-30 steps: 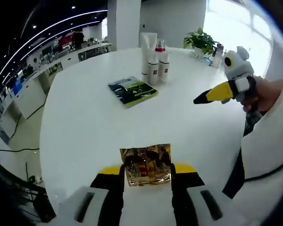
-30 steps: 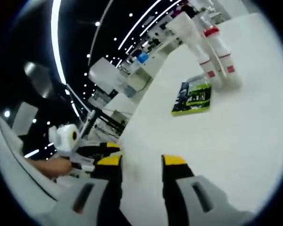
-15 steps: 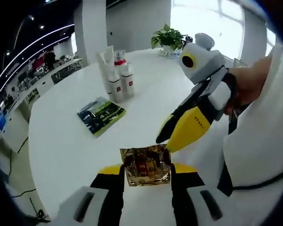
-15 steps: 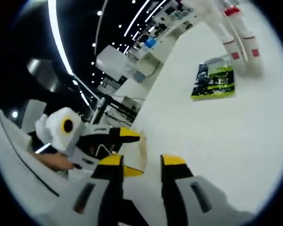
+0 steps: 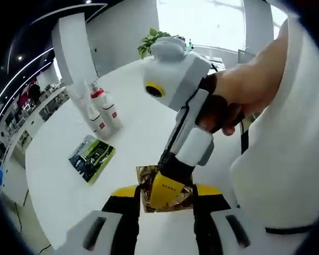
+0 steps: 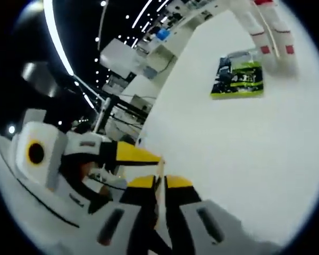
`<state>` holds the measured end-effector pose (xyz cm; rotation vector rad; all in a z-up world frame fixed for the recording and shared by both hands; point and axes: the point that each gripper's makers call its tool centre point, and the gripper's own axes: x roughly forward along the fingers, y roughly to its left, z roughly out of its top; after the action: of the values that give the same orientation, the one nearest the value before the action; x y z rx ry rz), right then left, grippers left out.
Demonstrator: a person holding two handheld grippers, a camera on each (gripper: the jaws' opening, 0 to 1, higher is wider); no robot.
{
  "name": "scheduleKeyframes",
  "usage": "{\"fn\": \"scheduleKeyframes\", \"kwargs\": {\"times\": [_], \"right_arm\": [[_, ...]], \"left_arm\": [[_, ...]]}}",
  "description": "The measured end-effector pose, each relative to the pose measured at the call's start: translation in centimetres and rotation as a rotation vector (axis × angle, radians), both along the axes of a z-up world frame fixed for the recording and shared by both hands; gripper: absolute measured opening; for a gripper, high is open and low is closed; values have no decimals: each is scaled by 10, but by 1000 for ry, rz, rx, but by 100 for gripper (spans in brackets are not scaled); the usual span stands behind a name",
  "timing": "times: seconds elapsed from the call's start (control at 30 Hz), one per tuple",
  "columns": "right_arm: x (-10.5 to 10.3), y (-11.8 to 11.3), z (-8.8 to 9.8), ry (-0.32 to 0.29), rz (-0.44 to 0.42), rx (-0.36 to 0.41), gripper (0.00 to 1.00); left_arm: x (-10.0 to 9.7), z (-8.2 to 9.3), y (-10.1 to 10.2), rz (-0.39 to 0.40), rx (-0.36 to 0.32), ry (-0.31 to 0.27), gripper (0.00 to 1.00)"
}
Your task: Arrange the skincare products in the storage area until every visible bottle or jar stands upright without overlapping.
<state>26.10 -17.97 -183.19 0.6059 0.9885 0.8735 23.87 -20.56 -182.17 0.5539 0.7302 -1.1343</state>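
Note:
A gold foil sachet (image 5: 144, 183) sits between the jaws of my left gripper (image 5: 166, 197), which is shut on it low over the white table (image 5: 133, 133). My right gripper (image 5: 169, 186) reaches in from the right, its yellow tip over the sachet. In the right gripper view my right gripper (image 6: 159, 183) is shut on the sachet's thin edge (image 6: 160, 166), with the left gripper (image 6: 138, 157) coming in from the left. Three white skincare containers (image 5: 103, 112), two of them red-capped bottles, stand upright together further back on the table and appear as containers (image 6: 271, 32) at the top.
A green and black packet (image 5: 91, 158) lies flat in front of the bottles, also seen as packet (image 6: 238, 79). A potted plant (image 5: 154, 40) stands at the table's far side. A hand (image 5: 244, 90) and white sleeve hold the right gripper. Desks stand beyond the table edge.
The right gripper has come in from the right to the sachet, and its jaws have gone from wide open to shut on the sachet's edge. The left gripper still holds the sachet.

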Motion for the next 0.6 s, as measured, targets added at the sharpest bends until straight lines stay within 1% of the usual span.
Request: {"fn": "scheduleKeyframes", "kwargs": {"times": [0.03,0.07,0.1,0.2,0.23,0.27,0.3,0.37,0.4,0.47,0.53,0.57,0.6], "right_arm": [[0,-1,0,21,-16,7,1],[-1,-1,0,30,-16,11,1],[-2,-3,0,41,-18,12,1],[-2,-4,3,46,-23,33,0],[0,-6,6,27,-27,41,0],[1,-7,7,25,-27,44,0],[2,-8,9,27,-33,50,0],[4,-10,10,23,-42,54,0],[6,-12,12,20,-51,57,0],[12,-16,18,10,-76,79,0],[15,-17,25,-3,-93,107,0],[19,-17,33,-14,-109,153,0],[20,-16,37,-20,-115,173,0]], "left_arm": [[0,0,1,5,-2,-1,40],[0,0,0,7,-4,3,40],[0,0,-1,16,-24,15,40],[0,0,1,34,-42,35,41],[1,-1,2,63,-57,62,41],[1,-1,3,94,-77,91,43],[2,0,2,139,-135,137,46],[5,2,5,207,-197,182,52],[7,2,7,245,-224,209,53],[11,2,13,335,-295,286,54],[12,2,14,393,-351,351,56],[11,5,12,438,-419,430,56],[11,8,9,460,-467,479,54]]}}
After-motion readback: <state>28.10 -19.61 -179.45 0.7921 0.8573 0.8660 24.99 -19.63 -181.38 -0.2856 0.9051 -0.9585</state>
